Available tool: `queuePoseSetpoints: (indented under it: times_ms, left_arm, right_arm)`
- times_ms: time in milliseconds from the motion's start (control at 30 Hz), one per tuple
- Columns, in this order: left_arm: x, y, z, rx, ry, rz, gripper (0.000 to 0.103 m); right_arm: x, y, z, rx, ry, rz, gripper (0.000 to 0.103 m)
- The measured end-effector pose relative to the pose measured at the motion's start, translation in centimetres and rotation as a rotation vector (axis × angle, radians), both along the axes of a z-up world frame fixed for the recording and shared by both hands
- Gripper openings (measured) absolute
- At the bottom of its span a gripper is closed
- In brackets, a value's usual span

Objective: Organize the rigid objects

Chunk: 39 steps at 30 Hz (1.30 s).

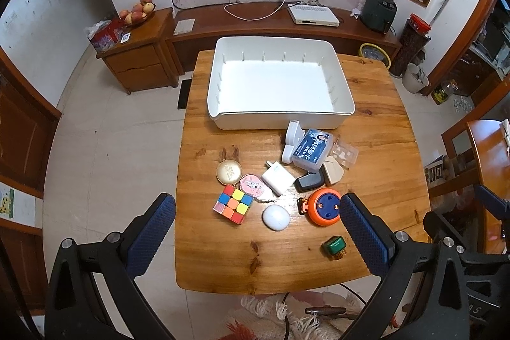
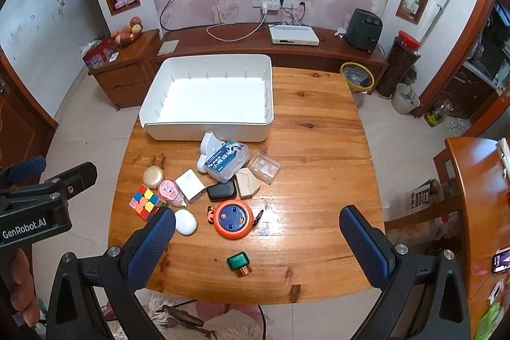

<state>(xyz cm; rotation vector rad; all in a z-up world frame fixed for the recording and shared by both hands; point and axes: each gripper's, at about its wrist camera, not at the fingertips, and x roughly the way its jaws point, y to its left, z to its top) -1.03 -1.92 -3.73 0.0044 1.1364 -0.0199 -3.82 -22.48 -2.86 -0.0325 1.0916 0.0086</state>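
Left gripper [image 1: 258, 211]: your jaws stand wide apart, holding nothing, above the near edge of the worktop [image 1: 376, 129].
Right gripper [image 2: 257, 223]: jaws likewise spread, nothing between them.
White bin [image 1: 223, 120]: bare inside, at the far end.
Clutter: bunched just in front of the bin; the green box [image 2: 238, 263] sits apart, nearest you.
Rubik's cube [image 1: 233, 203]: probably light, stiff; take opposite flat faces.
White pebble case [image 1: 276, 217]: likely smooth, slippery; pinch its narrow sides.
Orange reel [image 2: 233, 219]: likely bulkier; grip across the rim.
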Motion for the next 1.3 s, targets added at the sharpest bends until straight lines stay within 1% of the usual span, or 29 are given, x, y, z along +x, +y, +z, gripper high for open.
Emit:
queuePoseSetpoints:
  times_ms: [67,200,333,433,500,667,800,933,1033,1167,1233,1300]
  left_arm:
    - [0.0,-0.2,-0.2,-0.002,0.011,-0.002,0.102]
    - [1.1,0.3,-0.5,-0.008,0.030,-0.007,0.102]
    - [2.2,0.9,-1.1,-0.018,0.043,0.020,0.102]
    - [3.1,1.4,-1.8,-0.037,0.068,0.042,0.102]
    - [3.7,1.5,-2.4,-0.037,0.086,0.051,0.102]
    - [4.5,1.7,-4.0,-0.033,0.129,0.068,0.102]
    - [4.8,1.7,-5.3,-0.071,0.178,0.070,0.102]
    - [4.5,1.0,-6.8,-0.086,0.188,0.052,0.102]
    - [4.3,0.0,-8.2,-0.098,0.201,-0.002,0.102]
    - [3.5,-1.0,-9.8,-0.100,0.201,-0.043,0.102]
    - [3.1,-1.3,-10.6,-0.095,0.205,-0.037,0.102]
    - [2.8,-1.4,-11.7,-0.113,0.213,-0.013,0.102]
  right_arm:
    - [0.2,-0.1,-0.3,0.003,0.011,0.001,0.103]
    - [0.7,-0.5,-1.1,0.020,0.044,0.000,0.103]
    - [1.2,-0.9,-2.2,0.034,0.084,-0.008,0.103]
    - [1.5,-1.4,-3.2,0.075,0.119,0.007,0.103]
    - [1.7,-1.8,-3.7,0.084,0.131,0.002,0.103]
    - [2.2,-3.3,-5.6,0.052,0.140,-0.035,0.103]
    - [2.2,-4.2,-7.1,0.020,0.126,-0.034,0.103]
    - [2.0,-4.0,-9.6,0.000,0.106,0.011,0.103]
    - [1.5,-3.3,-12.2,0.009,0.112,0.069,0.102]
    - [0.6,-2.2,-16.1,0.013,0.152,0.166,0.092]
    - [0.2,-2.0,-17.5,0.021,0.168,0.189,0.091]
    - [-0.3,-1.7,-18.8,0.041,0.170,0.221,0.091]
